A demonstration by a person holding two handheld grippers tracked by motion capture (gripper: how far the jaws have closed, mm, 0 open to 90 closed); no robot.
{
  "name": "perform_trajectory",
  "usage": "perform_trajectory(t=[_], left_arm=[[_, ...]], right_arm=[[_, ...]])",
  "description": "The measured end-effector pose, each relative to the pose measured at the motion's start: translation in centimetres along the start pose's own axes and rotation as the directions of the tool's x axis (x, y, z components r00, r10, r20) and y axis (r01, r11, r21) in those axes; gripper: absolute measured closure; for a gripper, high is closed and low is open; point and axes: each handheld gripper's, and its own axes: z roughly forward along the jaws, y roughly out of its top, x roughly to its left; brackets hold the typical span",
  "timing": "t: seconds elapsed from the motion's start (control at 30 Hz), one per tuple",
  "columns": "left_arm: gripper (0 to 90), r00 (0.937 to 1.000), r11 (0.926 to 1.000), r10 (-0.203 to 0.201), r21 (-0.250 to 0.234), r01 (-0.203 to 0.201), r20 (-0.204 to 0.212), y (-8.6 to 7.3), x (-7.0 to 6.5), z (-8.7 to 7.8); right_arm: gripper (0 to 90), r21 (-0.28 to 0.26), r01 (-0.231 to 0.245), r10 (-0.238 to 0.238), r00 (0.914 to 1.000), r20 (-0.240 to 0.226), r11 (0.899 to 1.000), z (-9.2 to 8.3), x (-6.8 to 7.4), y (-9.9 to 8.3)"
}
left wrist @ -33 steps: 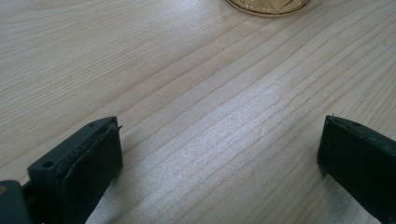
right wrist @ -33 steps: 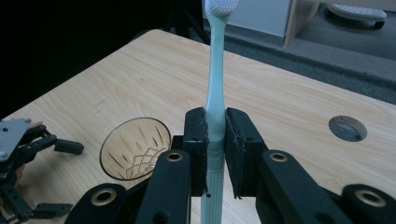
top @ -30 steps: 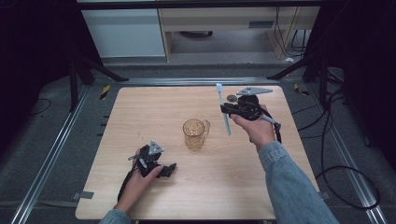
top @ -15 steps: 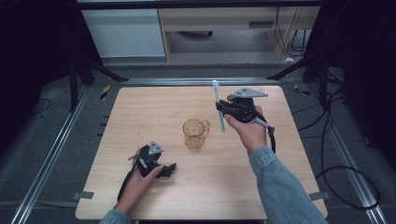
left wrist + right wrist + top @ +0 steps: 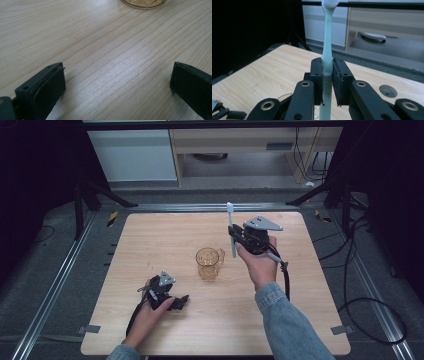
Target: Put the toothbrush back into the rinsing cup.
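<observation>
My right gripper (image 5: pixel 234 237) is raised over the table's right half, just right of an amber glass mug (image 5: pixel 207 263). It is shut on the handle of a pale green toothbrush (image 5: pixel 231 222), which stands nearly upright with its bristle head on top. In the right gripper view, both pads of the gripper (image 5: pixel 327 65) press the toothbrush (image 5: pixel 327 37) low on its handle. My left gripper (image 5: pixel 179 302) rests on the wooden table (image 5: pixel 150 235) at the front left. Its jaws stand wide apart in the left gripper view (image 5: pixel 117 80) with bare wood between them and the mug's base (image 5: pixel 143 2) ahead.
A small round grey disc (image 5: pixel 388 90) is set into the tabletop beyond the right gripper. A cable (image 5: pixel 286 280) trails from the right gripper along the forearm. Pale cabinets (image 5: pixel 135 155) and dark stand legs (image 5: pixel 100 195) lie past the far edge.
My right hand has carried the toothbrush leftward, closer to the mug, and the brush now stands more upright. The left gripper has stayed where it was.
</observation>
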Motion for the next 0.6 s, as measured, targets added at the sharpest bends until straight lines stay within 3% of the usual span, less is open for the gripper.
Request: perform_trajectory(t=[0.2,0.43,0.6], left_arm=[[0.0,1.0,1.0,0.0,0.002,0.0,-0.001,0.01,-0.01,-0.01],[0.0,1.0,1.0,0.0,0.002,0.0,-0.001,0.01,-0.01,-0.01],[0.0,1.0,1.0,0.0,0.002,0.0,0.0,0.01,-0.01,-0.02]], right_arm=[[79.1,-0.029,0.005,-0.004,0.9996,0.028,1.0,0.3,0.32,0.06],[79.1,-0.053,-0.01,0.012,0.9996,0.026,0.999,0.68,0.71,-0.37],[79.2,-0.092,0.021,-0.017,0.9988,0.045,0.996,0.43,0.96,-0.23]])
